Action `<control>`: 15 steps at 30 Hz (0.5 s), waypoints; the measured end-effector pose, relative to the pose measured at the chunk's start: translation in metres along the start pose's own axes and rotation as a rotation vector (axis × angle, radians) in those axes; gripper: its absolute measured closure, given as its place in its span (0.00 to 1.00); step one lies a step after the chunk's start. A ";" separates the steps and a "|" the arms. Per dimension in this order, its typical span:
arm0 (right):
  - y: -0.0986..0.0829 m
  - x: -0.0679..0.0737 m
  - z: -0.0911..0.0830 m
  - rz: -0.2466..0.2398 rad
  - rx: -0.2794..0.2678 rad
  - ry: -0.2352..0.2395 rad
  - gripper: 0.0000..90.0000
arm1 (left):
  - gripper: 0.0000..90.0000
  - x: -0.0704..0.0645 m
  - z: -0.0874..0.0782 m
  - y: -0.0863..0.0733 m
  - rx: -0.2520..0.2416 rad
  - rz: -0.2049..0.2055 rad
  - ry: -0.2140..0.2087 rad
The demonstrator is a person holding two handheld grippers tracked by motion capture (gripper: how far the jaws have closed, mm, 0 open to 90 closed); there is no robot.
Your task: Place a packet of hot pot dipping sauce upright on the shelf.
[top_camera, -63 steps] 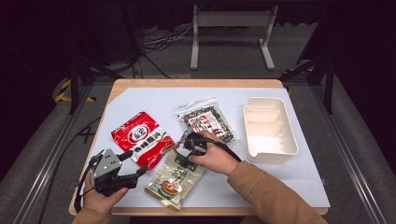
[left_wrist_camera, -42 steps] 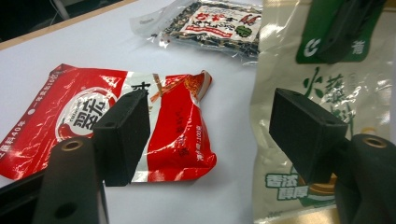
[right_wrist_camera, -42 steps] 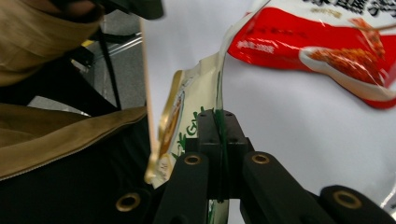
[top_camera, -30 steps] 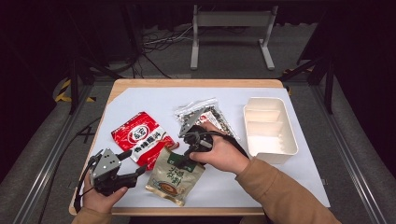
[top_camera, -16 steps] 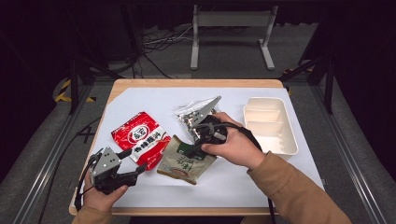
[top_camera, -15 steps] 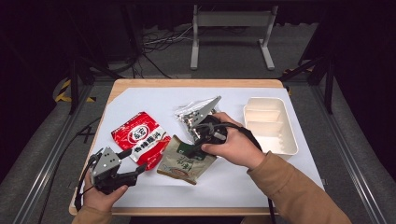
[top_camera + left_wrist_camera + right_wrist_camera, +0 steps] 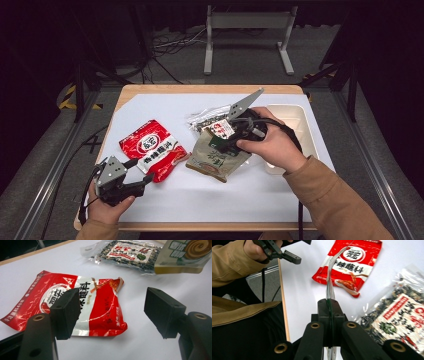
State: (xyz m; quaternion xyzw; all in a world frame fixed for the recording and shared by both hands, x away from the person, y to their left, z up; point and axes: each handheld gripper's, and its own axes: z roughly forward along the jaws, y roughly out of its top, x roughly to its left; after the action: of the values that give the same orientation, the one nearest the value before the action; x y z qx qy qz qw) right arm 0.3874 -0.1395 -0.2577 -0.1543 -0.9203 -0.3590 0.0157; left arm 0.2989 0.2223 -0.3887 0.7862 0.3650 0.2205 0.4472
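My right gripper (image 7: pixel 226 141) has lifted the green pouch (image 7: pixel 214 157) and carried it toward the tray (image 7: pixel 300 117); its far end now hangs above the bench (image 7: pixel 165 107). The right gripper view shows the fingers clamped on its edge. My left gripper (image 7: pixel 111 312) waits wide open by the red pouch (image 7: pixel 75 307).

This looks like a recording studio or lab set up for filming, not a home. A wooden bench (image 7: pixel 150 91) with a white cover stands alone on grey carpet amid black surroundings, with cables (image 7: pixel 167 47) loose on the floor, a metal stand (image 7: pixel 247 22) behind and rails (image 7: pixel 50 175) alongside.
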 end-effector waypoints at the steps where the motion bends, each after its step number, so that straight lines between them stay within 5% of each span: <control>1: 0.000 0.000 0.000 0.000 0.000 0.000 1.00 | 0.33 0.001 0.000 0.000 -0.001 -0.003 0.004; 15: -0.008 -0.017 -0.037 0.033 -0.034 -0.101 1.00 | 0.32 0.010 0.000 -0.005 -0.022 -0.044 0.027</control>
State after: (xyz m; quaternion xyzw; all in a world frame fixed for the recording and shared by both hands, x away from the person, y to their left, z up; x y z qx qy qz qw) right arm 0.3987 -0.1742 -0.2376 -0.1878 -0.9111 -0.3659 -0.0274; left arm 0.3035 0.2318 -0.3930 0.7700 0.3860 0.2250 0.4555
